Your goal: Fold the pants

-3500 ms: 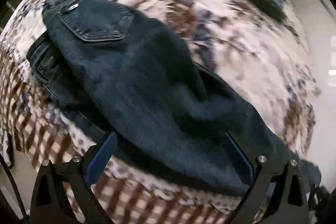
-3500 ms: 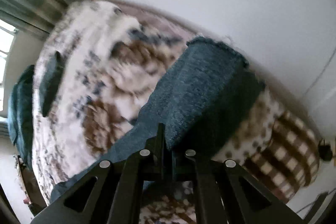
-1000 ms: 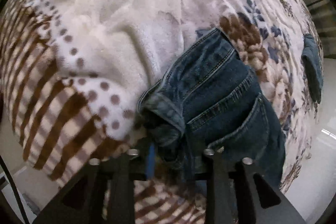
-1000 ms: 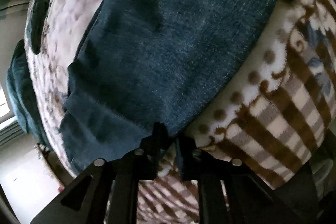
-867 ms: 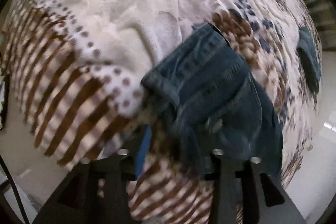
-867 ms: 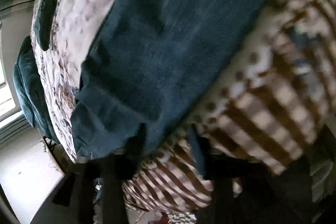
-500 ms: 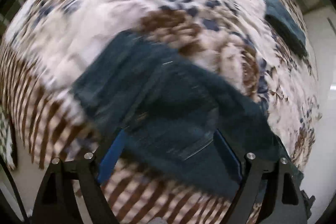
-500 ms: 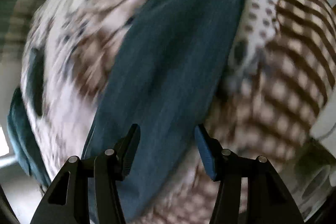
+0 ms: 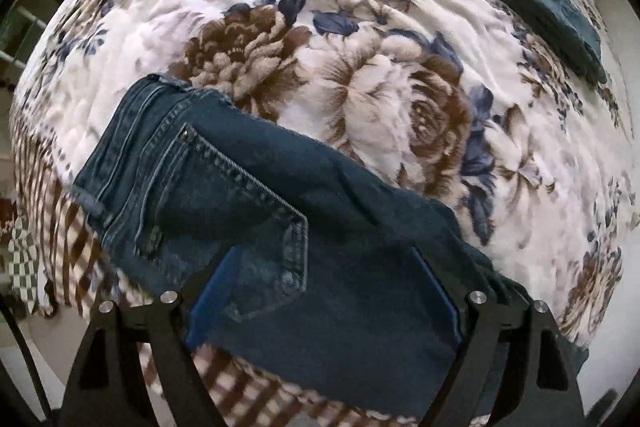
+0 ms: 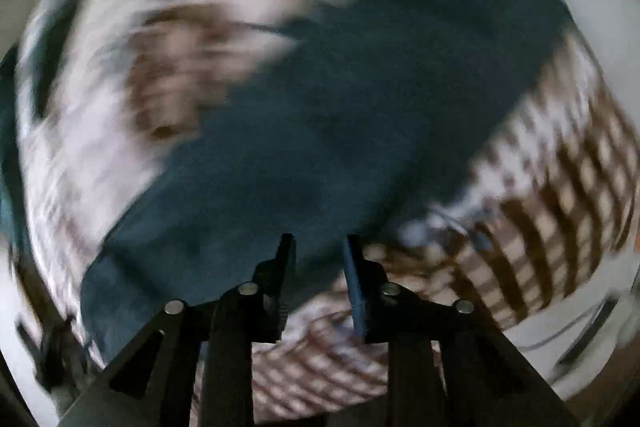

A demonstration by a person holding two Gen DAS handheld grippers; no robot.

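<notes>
While the jeans (image 9: 248,195) lie flat, left tool (image 9: 324,291) gapes empty; right tool (image 10: 319,267) is closing, empty.

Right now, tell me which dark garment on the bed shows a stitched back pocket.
The jeans beneath the left gripper; the folded teal garment at the far edge shows none.

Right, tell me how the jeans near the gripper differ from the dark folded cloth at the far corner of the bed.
The jeans lie spread long across the blanket, while the folded cloth is a compact bundle. The jeans show a stitched back pocket and seams; the folded cloth shows no such detail. The jeans reach the blanket's striped edge, right under the left gripper; the folded cloth sits far off. Both are dark blue and rest on the blanket.
</notes>
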